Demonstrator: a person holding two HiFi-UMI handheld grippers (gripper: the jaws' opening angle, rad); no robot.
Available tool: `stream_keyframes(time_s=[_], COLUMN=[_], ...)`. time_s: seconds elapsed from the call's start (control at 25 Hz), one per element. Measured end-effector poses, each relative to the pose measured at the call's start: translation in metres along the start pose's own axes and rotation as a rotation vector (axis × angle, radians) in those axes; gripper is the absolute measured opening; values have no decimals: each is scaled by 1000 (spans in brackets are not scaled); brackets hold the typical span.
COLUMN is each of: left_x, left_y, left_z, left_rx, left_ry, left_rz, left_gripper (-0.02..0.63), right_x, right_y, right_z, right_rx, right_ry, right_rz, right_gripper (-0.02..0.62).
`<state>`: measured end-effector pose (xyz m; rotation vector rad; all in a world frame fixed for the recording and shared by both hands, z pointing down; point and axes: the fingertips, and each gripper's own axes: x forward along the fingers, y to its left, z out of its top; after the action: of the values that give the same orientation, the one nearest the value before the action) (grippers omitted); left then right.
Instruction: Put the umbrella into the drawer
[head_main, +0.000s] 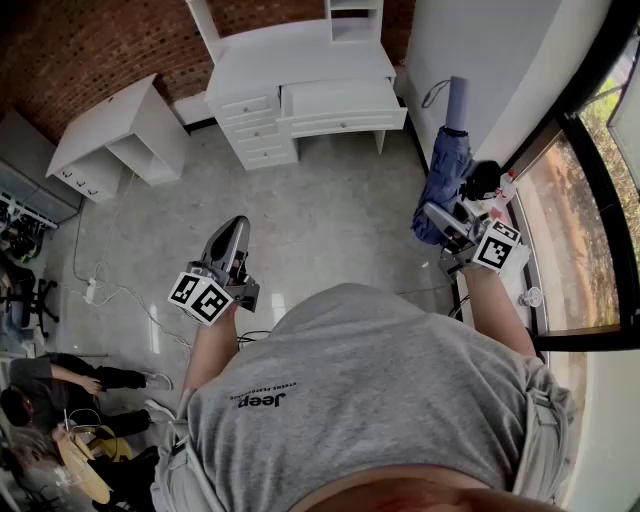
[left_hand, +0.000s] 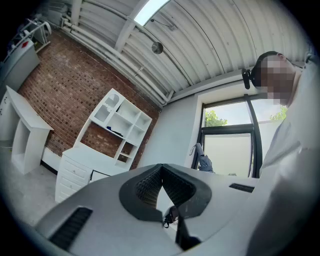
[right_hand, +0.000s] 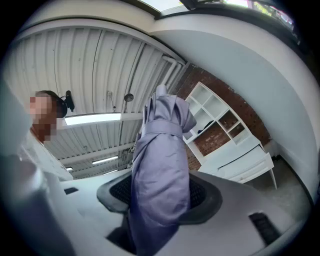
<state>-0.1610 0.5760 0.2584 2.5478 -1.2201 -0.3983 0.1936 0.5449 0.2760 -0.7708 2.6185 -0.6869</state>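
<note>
Grey floor (head_main: 330, 220), standing start, nothing between the person and the furniture.

Nearest: left gripper (head_main: 232, 245) is clenched with nothing in it, pads meeting at the tips. It hangs idle on the left.

Right gripper (head_main: 440, 222) is clamped on the folded umbrella (head_main: 447, 165) by the window (head_main: 565, 215). In the right gripper view the fabric fills the gap between the pads. The umbrella's long axis runs out along the gripper, away from the person toward the far wall.

Far: the drawer (head_main: 340, 98) is pulled open in the white table (head_main: 300, 55), ahead and to the left of the umbrella, well apart from it. Its long side runs left-right, so the umbrella is roughly crosswise to it. I'd expect it needs a turn to lie along the drawer before it goes down.

Off the path: small white shelf unit (head_main: 110, 130) far left, cable (head_main: 100, 290) on the floor at left.
</note>
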Motion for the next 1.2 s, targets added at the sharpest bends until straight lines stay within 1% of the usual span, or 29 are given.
stream_keyframes(time_s=[0.4,0.52,0.6,0.68,0.8,0.92,1.2], left_x=[2,8,19,32,38,37,41], left_y=[-5,-18,-30,-40,-45,-46,-45], left_z=[3,-4,-12,-20,-23,-22,-23], left_rx=[2,8,14,19,28,15,-7], left_ry=[-6,-8,-8,-6,-7,-19,-22], left_rz=[-1,8,18,27,34,40,40], left_gripper=[14,14,14,14,14,14,14], right_x=[-4,-16,-29,-40,-43,-42,-43], right_y=[3,-4,-16,-27,-27,-23,-23], right_z=[3,8,14,18,21,23,24], right_rx=[-16,-12,-11,-5,1,0,-20], right_ry=[3,12,26,34,33,40,69], right_rz=[11,15,16,31,65,80,68], right_gripper=[241,244,245,245,245,245,245])
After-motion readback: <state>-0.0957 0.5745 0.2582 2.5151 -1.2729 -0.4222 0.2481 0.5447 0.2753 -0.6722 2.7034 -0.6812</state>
